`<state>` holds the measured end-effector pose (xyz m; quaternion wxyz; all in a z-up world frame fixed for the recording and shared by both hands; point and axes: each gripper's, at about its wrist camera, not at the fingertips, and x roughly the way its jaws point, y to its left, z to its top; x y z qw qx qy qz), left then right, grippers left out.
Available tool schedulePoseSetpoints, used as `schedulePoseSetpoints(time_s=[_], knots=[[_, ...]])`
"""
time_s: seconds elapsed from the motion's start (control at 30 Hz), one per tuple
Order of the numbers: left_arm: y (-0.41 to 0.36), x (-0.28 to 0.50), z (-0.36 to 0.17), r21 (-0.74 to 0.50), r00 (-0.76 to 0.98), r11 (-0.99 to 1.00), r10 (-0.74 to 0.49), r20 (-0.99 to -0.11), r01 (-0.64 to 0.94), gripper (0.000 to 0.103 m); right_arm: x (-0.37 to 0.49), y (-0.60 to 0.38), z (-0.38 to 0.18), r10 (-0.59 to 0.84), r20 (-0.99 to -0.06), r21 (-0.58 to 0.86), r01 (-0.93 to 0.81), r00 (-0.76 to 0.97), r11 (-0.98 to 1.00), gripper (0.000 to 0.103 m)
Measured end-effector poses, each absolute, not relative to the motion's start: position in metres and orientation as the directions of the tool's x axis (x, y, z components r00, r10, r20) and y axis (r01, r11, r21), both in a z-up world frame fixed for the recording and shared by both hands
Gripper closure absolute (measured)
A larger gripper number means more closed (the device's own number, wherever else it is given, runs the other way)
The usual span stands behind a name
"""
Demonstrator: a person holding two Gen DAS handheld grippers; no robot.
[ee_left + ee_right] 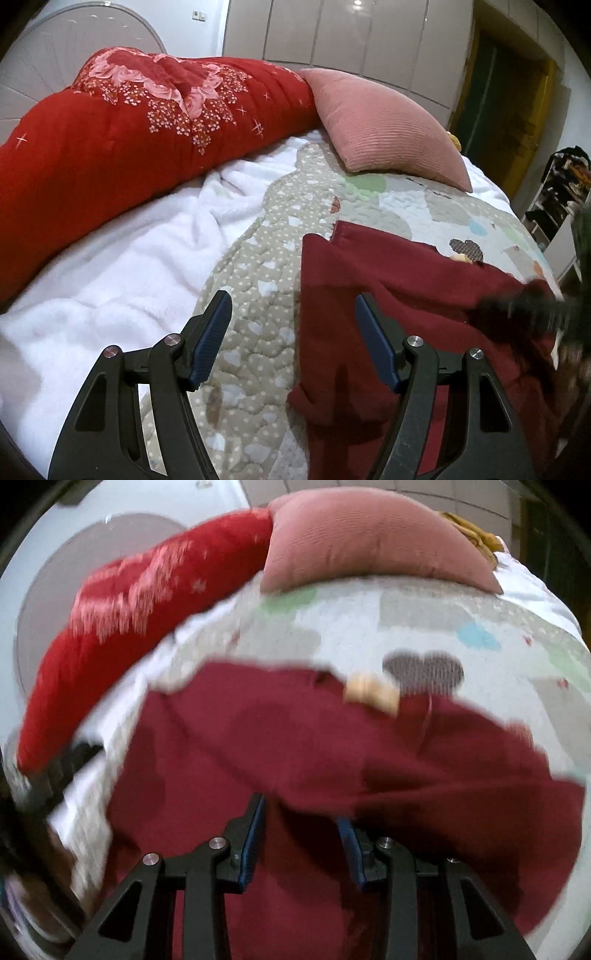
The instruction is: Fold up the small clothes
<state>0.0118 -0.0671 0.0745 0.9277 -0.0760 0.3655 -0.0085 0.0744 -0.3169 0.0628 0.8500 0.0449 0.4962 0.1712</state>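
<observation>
A dark red garment lies spread on the patterned quilt, with a small beige patch near its far edge. My left gripper hangs open over the garment's left edge: one finger is above the quilt, the other above the cloth, and nothing is held. My right gripper is low over the garment with its jaws partly apart. A fold of the cloth hides its fingertips, and the pads do not press on it. In the left wrist view the right gripper is a dark blur at the garment's right side.
A rolled red floral comforter and a pink ribbed cushion lie along the far side of the bed. A white fleece blanket covers the left part. Wardrobe doors stand behind, and a cluttered shelf stands at the right.
</observation>
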Motion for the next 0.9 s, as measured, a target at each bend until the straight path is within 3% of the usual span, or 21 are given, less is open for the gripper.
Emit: schedulePoseSetpoints(time_s=[0.13, 0.23, 0.37, 0.57, 0.77, 0.83, 0.9], knots=[[-0.063, 0.014, 0.075, -0.126, 0.755, 0.991, -0.050, -0.654, -0.044, 0.034, 0.123, -0.324, 0.091, 0.399, -0.726, 0.334, -0.221, 0.560, 0.916, 0.060], [-0.059, 0.014, 0.073, -0.087, 0.759, 0.995, -0.023, -0.651, -0.044, 0.034, 0.169, -0.343, 0.083, 0.242, -0.785, 0.295, 0.000, 0.570, 0.955, 0.059], [-0.047, 0.016, 0.071, -0.095, 0.758, 0.994, -0.021, -0.652, -0.055, 0.034, 0.158, -0.348, 0.084, 0.348, -0.749, 0.418, -0.006, 0.564, 0.909, 0.059], [-0.037, 0.012, 0.076, -0.128, 0.770, 0.989, -0.023, -0.638, -0.076, 0.034, 0.133, -0.287, 0.077, 0.269, -0.785, 0.157, -0.241, 0.558, 0.958, 0.059], [-0.036, 0.014, 0.072, -0.115, 0.762, 0.990, -0.010, -0.648, -0.084, 0.034, 0.174, -0.246, 0.034, 0.134, -0.818, -0.034, -0.279, 0.560, 0.960, 0.059], [-0.036, 0.014, 0.071, -0.102, 0.762, 0.991, -0.001, -0.647, -0.086, 0.034, 0.184, -0.242, 0.024, 0.085, -0.820, -0.079, -0.258, 0.567, 0.963, 0.070], [-0.033, 0.013, 0.072, -0.104, 0.767, 0.990, 0.005, -0.642, -0.093, 0.034, 0.186, -0.247, 0.030, 0.122, -0.813, -0.029, -0.249, 0.569, 0.968, 0.095]])
